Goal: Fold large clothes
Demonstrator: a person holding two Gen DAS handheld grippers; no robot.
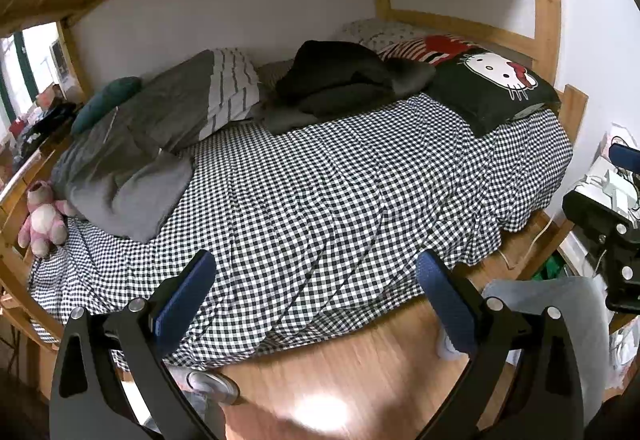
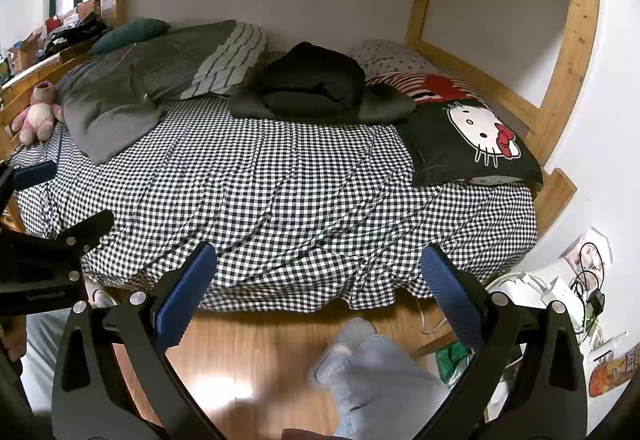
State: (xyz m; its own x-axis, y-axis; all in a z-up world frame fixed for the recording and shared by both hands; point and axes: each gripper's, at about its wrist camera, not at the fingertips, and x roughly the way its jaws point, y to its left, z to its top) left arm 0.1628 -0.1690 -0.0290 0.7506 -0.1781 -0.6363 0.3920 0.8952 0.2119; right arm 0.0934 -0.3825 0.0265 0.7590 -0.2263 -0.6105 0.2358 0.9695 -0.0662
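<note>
Cat-face pillow point(image 2: 472, 143), pink plush point(image 2: 36, 113)

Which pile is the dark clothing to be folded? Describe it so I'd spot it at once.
Start at the bed with the checked sheet. Along the wall side, midway, lies the dark clothing heap. It sits between the grey striped duvet and the black cat-face pillow, and is plain, rumpled black with no pattern.

Checked bed point(image 2: 280, 191) bears dark clothes point(image 2: 312, 83), pillows, quilt point(image 2: 120, 95).

A lived-in bedroom: ahead of the fingers, a wooden bunk bed point(image 2: 568, 51) with a checkered sheet point(image 2: 280, 191), cartoon-cat pillow point(image 2: 468, 139), pink plush toy point(image 2: 36, 111) and rumpled grey bedding point(image 2: 132, 87).
</note>
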